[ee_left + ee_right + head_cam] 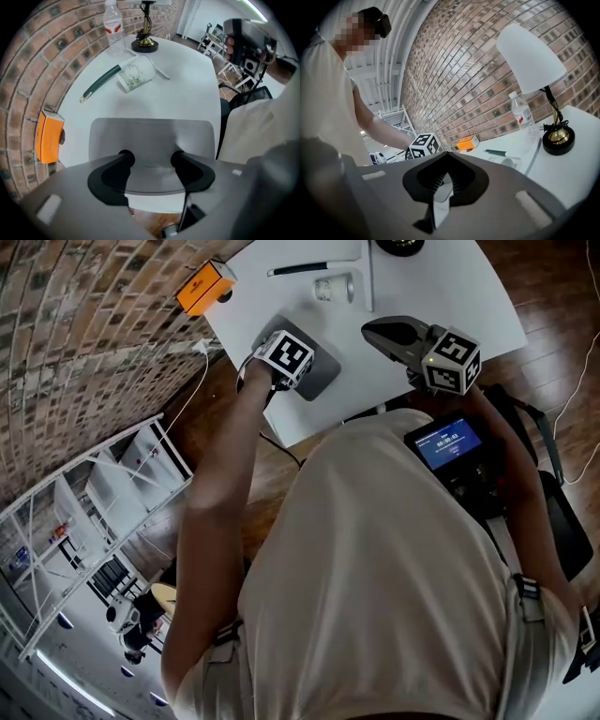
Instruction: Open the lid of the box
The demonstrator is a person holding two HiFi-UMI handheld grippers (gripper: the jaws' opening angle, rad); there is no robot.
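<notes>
An orange box lies at the white table's far left edge by the brick wall; it also shows in the left gripper view and small in the right gripper view. I cannot tell how its lid stands. My left gripper is low over the table's near left part, well short of the box. Its jaws stand wide apart with only a flat grey surface between them. My right gripper hovers to the right over the table, its ribbed pads together, holding nothing.
A dark pen, a white cup lying on its side, a water bottle and a lamp stand at the far side. The table's near edge meets the person's body. A white rack stands on the floor at left.
</notes>
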